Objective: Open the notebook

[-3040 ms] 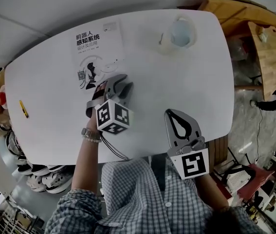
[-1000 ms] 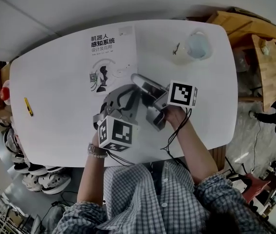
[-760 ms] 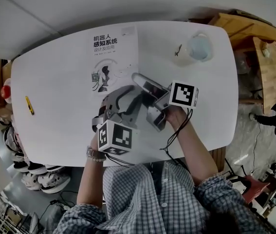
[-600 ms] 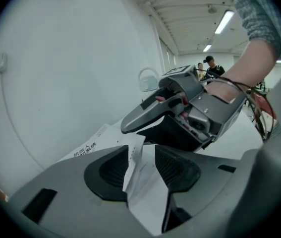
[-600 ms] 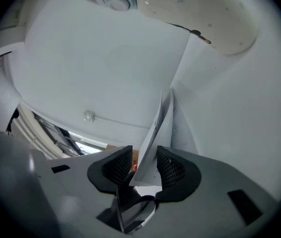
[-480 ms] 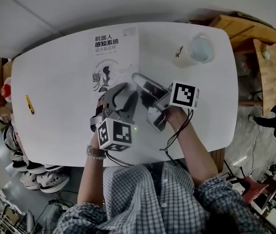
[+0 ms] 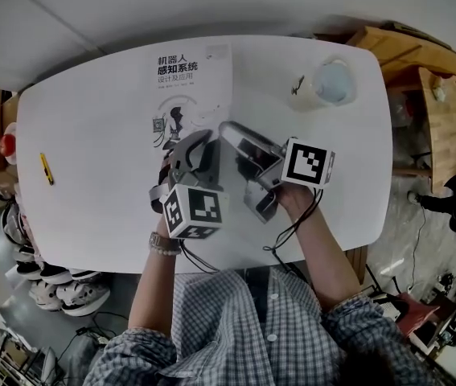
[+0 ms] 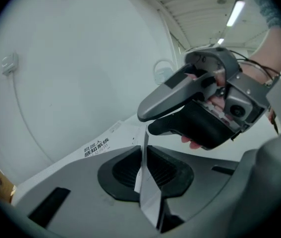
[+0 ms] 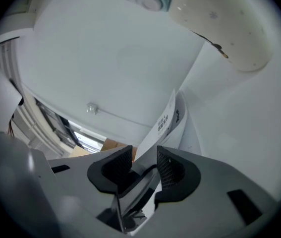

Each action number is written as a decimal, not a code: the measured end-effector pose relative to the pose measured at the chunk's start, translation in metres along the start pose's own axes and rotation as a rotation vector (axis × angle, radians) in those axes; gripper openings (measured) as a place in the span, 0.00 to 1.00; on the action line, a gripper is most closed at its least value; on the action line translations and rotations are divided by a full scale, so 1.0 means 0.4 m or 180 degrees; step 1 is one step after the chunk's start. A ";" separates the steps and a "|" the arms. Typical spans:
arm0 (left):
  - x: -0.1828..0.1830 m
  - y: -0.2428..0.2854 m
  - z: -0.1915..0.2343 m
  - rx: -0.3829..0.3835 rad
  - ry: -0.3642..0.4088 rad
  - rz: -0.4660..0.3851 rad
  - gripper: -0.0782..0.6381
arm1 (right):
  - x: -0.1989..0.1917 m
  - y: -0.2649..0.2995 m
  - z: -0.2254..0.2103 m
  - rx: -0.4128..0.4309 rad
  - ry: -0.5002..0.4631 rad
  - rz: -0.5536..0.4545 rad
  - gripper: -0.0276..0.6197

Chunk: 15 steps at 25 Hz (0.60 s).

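Observation:
The notebook (image 7: 187, 79) lies on the white table (image 7: 91, 199), its white cover printed with a black title. My two grippers meet at its near right corner. The left gripper (image 7: 192, 146) has just been closing its jaws, and in the left gripper view (image 8: 142, 170) a thin lifted sheet of the cover (image 8: 143, 152) stands on edge between the pads. From the right, the right gripper (image 7: 229, 129) reaches in. In its own view (image 9: 144, 170) the curled cover (image 9: 167, 118) runs between its pads.
A clear round container (image 7: 330, 81) stands at the table's far right. A yellow pen (image 7: 44, 168) lies near the left edge, with a red object (image 7: 6, 145) beyond it. Wooden furniture (image 7: 445, 95) stands to the right of the table.
My left gripper has crept forward onto the notebook's corner, and its jaws now sit closer together around the lifted cover. The right gripper has stayed in place.

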State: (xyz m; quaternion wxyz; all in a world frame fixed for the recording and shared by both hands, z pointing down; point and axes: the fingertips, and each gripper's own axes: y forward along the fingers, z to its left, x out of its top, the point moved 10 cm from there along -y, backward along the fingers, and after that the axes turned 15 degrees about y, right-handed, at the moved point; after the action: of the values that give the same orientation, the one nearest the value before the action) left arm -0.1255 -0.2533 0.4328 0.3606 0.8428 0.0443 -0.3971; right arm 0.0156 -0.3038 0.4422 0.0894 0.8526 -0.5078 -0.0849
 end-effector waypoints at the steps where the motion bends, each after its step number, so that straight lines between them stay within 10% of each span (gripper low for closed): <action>1: -0.002 -0.002 0.004 0.0006 -0.0061 -0.0022 0.17 | -0.001 -0.006 0.009 -0.0021 -0.0123 0.0010 0.27; 5: -0.004 -0.011 0.012 0.0014 -0.0206 -0.0086 0.16 | 0.000 -0.047 0.000 -0.0286 -0.0465 0.0001 0.27; 7: -0.003 -0.016 0.016 0.0027 -0.0266 -0.0104 0.16 | 0.002 -0.063 -0.017 -0.0549 -0.0674 -0.0033 0.09; 15: -0.008 -0.034 0.041 0.0062 -0.0581 -0.0213 0.16 | -0.070 -0.007 -0.048 -0.1618 -0.2634 0.0486 0.08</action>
State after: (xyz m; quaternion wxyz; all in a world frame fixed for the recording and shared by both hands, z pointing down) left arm -0.1430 -0.2531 0.4205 0.3414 0.8046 0.0355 -0.4846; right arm 0.0094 -0.2765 0.4615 0.0914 0.6589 -0.5249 -0.5309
